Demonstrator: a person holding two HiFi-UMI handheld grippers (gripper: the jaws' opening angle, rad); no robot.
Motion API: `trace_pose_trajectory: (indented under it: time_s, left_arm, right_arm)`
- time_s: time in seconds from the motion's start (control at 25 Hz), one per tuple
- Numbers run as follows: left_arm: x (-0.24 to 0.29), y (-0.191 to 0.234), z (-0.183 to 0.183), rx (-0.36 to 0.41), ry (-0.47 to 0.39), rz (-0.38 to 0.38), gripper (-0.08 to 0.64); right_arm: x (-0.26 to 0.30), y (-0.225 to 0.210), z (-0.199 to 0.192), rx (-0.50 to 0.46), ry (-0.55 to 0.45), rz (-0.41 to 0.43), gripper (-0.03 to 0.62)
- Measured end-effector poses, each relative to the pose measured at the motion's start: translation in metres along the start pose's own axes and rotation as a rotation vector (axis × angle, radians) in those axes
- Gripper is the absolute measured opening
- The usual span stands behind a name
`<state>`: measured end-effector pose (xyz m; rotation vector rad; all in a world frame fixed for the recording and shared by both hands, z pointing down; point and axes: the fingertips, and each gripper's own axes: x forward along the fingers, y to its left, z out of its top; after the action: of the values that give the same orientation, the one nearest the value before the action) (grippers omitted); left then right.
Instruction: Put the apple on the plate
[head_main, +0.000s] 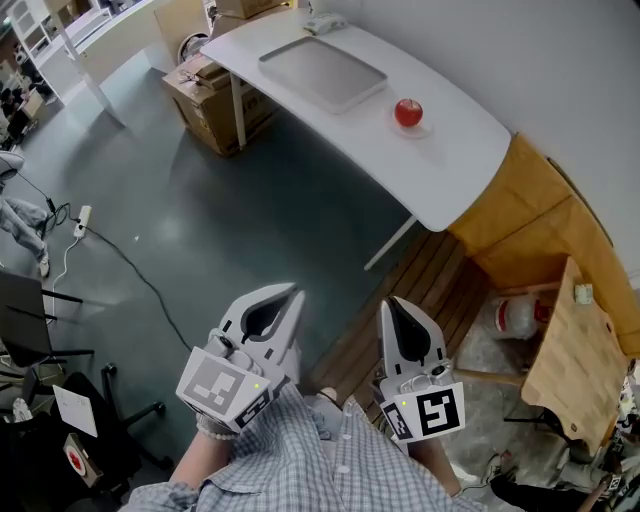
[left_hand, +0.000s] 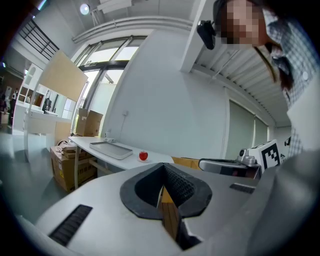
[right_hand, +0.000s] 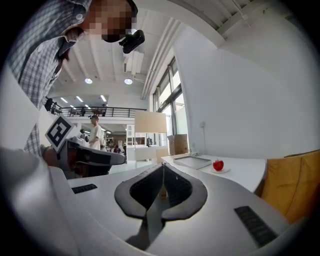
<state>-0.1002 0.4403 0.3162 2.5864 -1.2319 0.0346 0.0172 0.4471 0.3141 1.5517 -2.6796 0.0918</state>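
**Apple** (head_main: 408, 113): red, on the white table (head_main: 455, 160) towards its right end, close to the wall. It rests on a small white plate (head_main: 419, 129). By the look of it the goal is already met, unless another plate is meant.

**Grey tray** (head_main: 322, 72): empty, further along the same table and well apart from the apple.

**Cardboard boxes** (head_main: 205, 95): stowed under the table's far end, out of your path.

**Wooden panels** (head_main: 520, 215): orange-brown, just beside the table's near end, on your right.

**Left gripper** (head_main: 288, 295): held low against your body, above the floor, pointing roughly at the table. Its jaws are pressed together with nothing between them.

**Right gripper** (head_main: 392, 302): alongside the left and aimed the same way. Its jaws also meet at the tips and hold nothing.

**Remark on placement:** you stand well back from the table, so neither gripper can reach the apple. Both seem to be carried closed and tucked in as a resting carry, not poised for a grasp. If the apple must be shifted, you would need to step closer and part one pair of jaws first
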Motion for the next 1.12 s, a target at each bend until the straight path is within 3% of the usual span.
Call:
trace_pose_trajectory:
  time_s: [0.16,0.36,0.68,0.92,1.12]
  left_arm:
    - [0.009,0.045,0.015,-0.022,0.023,0.043,0.009]
    - [0.009,0.091,0.047,-0.038,0.051,0.03,0.009]
    - [0.024,0.174,0.089,-0.069,0.044,0.021,0.009]
    - [0.035,0.202,0.111,-0.072,0.039,0.002,0.009]
    - [0.057,0.204,0.121,-0.056,0.038,-0.042,0.009]
  right_arm:
    - [0.053,-0.006,0.006,0.014,0.017,0.012,0.023]
    - [0.114,-0.001,0.03,0.037,0.052,0.013,0.023]
    - [0.186,-0.012,0.079,0.054,0.026,-0.093,0.023]
    - [0.209,-0.025,0.106,-0.011,0.039,-0.178,0.023]
    - [0.214,-0.04,0.107,-0.02,0.053,-0.219,0.023]
